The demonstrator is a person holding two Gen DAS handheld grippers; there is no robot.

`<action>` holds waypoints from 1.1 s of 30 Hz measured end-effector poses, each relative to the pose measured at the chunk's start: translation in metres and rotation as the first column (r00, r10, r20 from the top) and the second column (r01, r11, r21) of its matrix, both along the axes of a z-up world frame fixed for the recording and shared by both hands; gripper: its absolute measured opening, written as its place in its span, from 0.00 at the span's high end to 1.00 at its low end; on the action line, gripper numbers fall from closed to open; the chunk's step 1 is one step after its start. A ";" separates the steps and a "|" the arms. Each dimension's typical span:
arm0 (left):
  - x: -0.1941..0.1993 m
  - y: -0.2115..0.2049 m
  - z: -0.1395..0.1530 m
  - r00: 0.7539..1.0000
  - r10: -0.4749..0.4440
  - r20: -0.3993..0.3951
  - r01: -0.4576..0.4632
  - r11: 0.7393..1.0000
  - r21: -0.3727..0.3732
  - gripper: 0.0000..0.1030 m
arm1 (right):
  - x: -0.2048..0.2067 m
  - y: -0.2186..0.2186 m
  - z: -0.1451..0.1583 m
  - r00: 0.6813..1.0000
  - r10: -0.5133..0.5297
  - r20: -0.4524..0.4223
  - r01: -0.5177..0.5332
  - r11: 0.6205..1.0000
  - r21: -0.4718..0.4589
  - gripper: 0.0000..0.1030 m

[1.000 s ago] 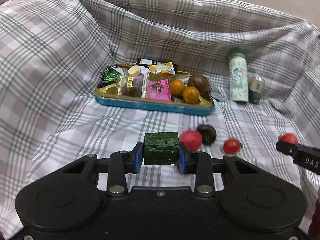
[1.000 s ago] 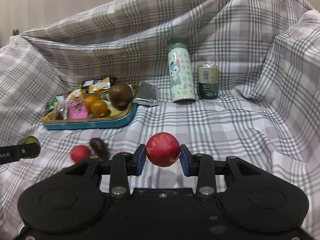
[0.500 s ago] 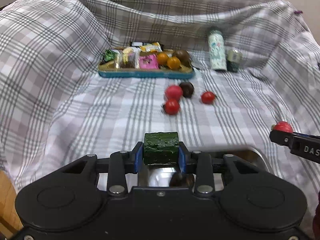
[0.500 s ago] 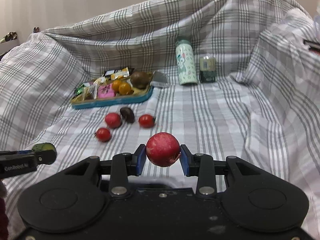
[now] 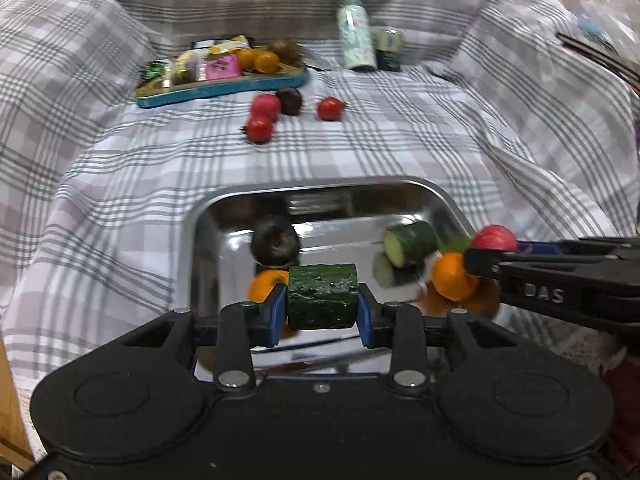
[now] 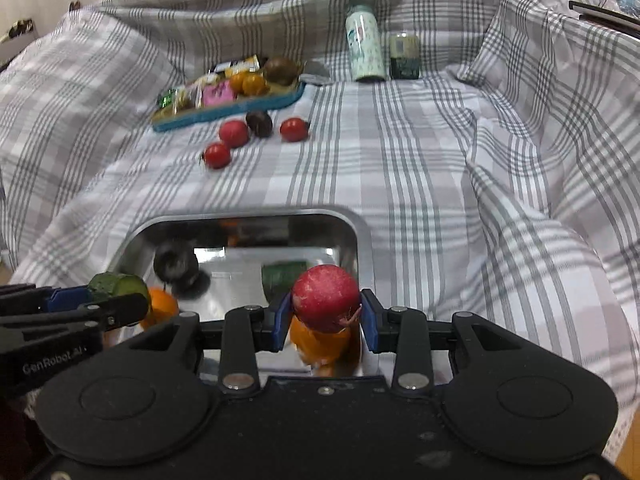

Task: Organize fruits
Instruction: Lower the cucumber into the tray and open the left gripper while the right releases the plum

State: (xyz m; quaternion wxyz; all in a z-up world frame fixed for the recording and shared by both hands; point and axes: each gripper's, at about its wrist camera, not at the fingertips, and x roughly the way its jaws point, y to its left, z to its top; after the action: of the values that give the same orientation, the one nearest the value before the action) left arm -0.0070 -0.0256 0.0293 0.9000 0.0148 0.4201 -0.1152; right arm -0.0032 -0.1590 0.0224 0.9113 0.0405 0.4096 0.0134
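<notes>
My left gripper (image 5: 322,312) is shut on a dark green cucumber chunk (image 5: 322,296) above the near part of a steel tray (image 5: 320,188). My right gripper (image 6: 326,326) is shut on a red round fruit (image 6: 325,296) above the tray's right side (image 6: 362,240). The tray holds a dark round fruit (image 5: 275,240), a cucumber piece (image 5: 410,242) and orange fruits (image 5: 452,276). The right gripper also shows at the right of the left wrist view (image 5: 490,246). The left gripper also shows at the left of the right wrist view (image 6: 116,294).
Red fruits (image 5: 260,128) and a dark one (image 5: 289,100) lie on the checked cloth (image 5: 400,132) beyond the tray. A blue-rimmed tray (image 5: 224,88) of snacks and fruit stands at the back, with a bottle (image 5: 356,38) and a can (image 5: 389,48) beside it.
Both grippers have pulled back from the loose fruits to above the steel tray, each still holding its item. The steel tray and its contents have come into view.
</notes>
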 end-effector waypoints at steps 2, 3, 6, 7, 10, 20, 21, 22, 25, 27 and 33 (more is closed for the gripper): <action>0.000 -0.004 -0.001 1.000 -0.009 -0.003 0.009 1.000 0.002 0.57 | -0.004 0.001 -0.001 1.000 0.010 -0.008 -0.010 1.000 -0.003 0.64; 0.000 -0.006 -0.002 1.000 -0.012 -0.008 0.012 1.000 0.003 0.57 | -0.005 0.002 -0.002 1.000 0.014 -0.011 -0.014 1.000 -0.003 0.64; 0.002 -0.010 -0.004 1.000 -0.020 -0.017 0.020 1.000 0.002 0.57 | -0.005 0.004 -0.003 0.999 0.027 -0.019 -0.027 1.000 0.000 0.64; 0.002 -0.010 -0.004 1.000 -0.020 -0.018 0.020 1.000 0.003 0.57 | -0.006 0.005 -0.003 0.999 0.031 -0.019 -0.031 1.000 0.001 0.63; 0.003 -0.010 -0.004 0.999 -0.022 -0.024 0.022 1.000 0.008 0.57 | -0.005 0.005 -0.002 0.999 0.043 -0.017 -0.043 0.999 0.010 0.63; 0.004 -0.004 -0.001 1.000 -0.003 -0.008 0.003 1.000 0.005 0.57 | -0.002 0.009 -0.002 0.996 0.081 -0.026 -0.080 0.996 0.038 0.63; 0.005 -0.004 -0.002 1.000 -0.001 -0.012 0.001 1.000 0.002 0.57 | -0.002 0.010 -0.002 0.996 0.084 -0.027 -0.083 0.996 0.041 0.63; 0.005 -0.003 -0.002 1.000 0.001 -0.015 -0.001 1.000 -0.002 0.57 | -0.002 0.010 -0.002 0.996 0.088 -0.028 -0.086 0.995 0.046 0.63; 0.005 -0.004 -0.003 1.000 0.006 -0.018 -0.006 1.000 0.005 0.57 | -0.002 0.011 0.000 0.995 0.099 -0.019 -0.098 0.994 0.057 0.62; 0.004 -0.004 -0.003 1.000 0.009 -0.018 -0.009 1.000 0.011 0.57 | -0.002 0.011 0.002 0.995 0.098 -0.008 -0.097 0.994 0.053 0.62; 0.004 -0.002 -0.003 1.000 0.025 -0.013 -0.025 1.000 0.018 0.57 | -0.003 0.010 0.001 0.996 0.091 -0.009 -0.090 0.995 0.045 0.62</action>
State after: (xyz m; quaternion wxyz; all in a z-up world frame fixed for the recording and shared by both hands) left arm -0.0029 -0.0280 0.0265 0.8984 0.0167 0.4273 -0.1003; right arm -0.0061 -0.1491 0.0236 0.9064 0.0424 0.4154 0.0636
